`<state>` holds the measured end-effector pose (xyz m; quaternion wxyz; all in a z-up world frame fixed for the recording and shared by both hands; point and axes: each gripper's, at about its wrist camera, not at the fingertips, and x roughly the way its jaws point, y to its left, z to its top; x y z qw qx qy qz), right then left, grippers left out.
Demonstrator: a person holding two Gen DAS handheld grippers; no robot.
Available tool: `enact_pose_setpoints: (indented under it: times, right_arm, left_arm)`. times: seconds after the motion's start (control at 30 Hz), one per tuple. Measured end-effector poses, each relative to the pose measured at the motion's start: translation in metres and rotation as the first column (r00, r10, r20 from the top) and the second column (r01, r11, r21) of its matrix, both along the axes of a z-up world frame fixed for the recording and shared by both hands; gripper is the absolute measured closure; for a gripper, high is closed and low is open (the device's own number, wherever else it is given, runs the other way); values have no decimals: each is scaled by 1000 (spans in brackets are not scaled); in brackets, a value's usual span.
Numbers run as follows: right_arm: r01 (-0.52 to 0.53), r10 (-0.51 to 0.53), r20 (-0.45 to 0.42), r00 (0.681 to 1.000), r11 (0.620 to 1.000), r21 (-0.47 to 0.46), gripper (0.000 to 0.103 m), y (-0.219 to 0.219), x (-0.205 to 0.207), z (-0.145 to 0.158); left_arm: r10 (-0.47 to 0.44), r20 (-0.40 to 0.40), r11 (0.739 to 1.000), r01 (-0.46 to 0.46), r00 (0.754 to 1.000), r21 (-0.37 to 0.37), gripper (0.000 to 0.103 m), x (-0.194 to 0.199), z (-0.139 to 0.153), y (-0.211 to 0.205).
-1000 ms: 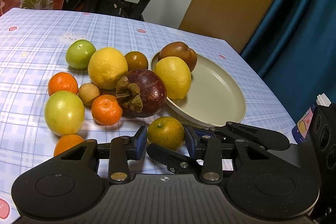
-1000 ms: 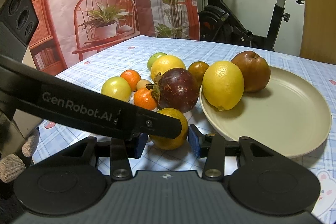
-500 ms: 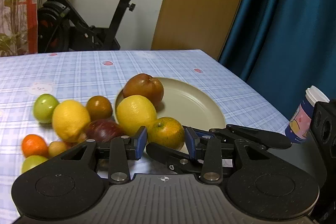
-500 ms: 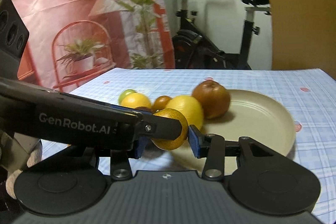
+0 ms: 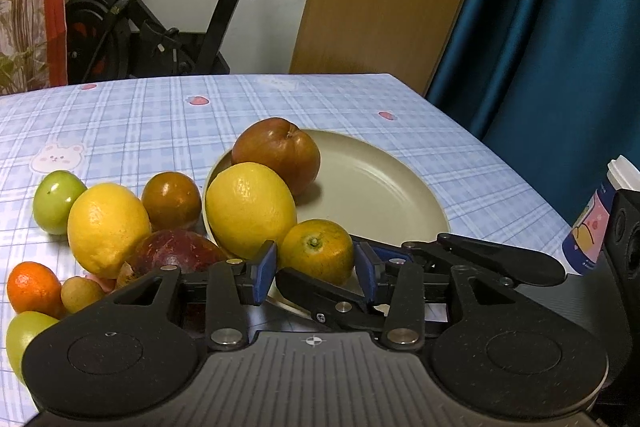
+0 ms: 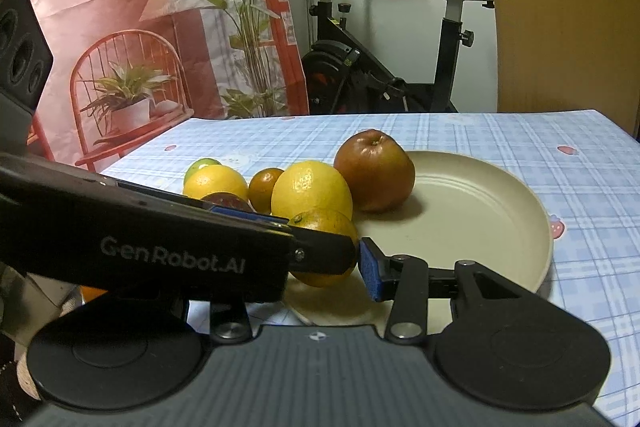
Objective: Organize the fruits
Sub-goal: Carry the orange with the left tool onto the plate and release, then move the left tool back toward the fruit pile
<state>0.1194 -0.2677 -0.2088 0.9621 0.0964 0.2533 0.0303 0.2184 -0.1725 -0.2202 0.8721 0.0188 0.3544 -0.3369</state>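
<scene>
Left wrist view: the left gripper (image 5: 315, 269) has just been easing open, its blue pads flanking a small orange (image 5: 317, 251) over the near rim of the beige plate (image 5: 384, 195); contact looks slight, if any.

Right wrist view: the right gripper (image 6: 320, 267) brackets the same orange, its left pad hidden by the other tool, so its grip cannot be judged.

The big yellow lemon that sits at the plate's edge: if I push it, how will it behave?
The lemon is a smooth oval, so it would probably roll with a wobble. It sits at the rim of the plate, so a sideways push might tip it onto the table. Its dimpled skin likely gives fair grip.
</scene>
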Motion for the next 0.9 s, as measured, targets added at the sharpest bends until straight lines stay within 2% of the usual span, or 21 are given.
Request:
enact_pose_setpoints:
  times: [0.5,0.6,0.67,0.77,0.9]
  right_arm:
    - [29,-30,-51,998,1000,-11,58,1,7,-3]
    - [41,-42,-45,998,999,-25,54,2,6,-2]
    - [55,-56,-31,998,998,-27,44,1,3,-1]
    - [65,-65,9,998,997,-42,35,3,-4,2]
    - [56,-51,57,997,995,-88,33,11,-13,6]
  left_arm:
    - [15,-5,1000,-15,1000,20,54,1,-3,-4]
    - [35,5,999,-35,999,11,53,0,1,0]
    - [48,17,999,-48,999,3,47,-3,6,5]
    - [59,36,998,-59,998,-12,46,-8,15,14]
    - [85,62,996,-83,994,-37,46,-17,29,32]
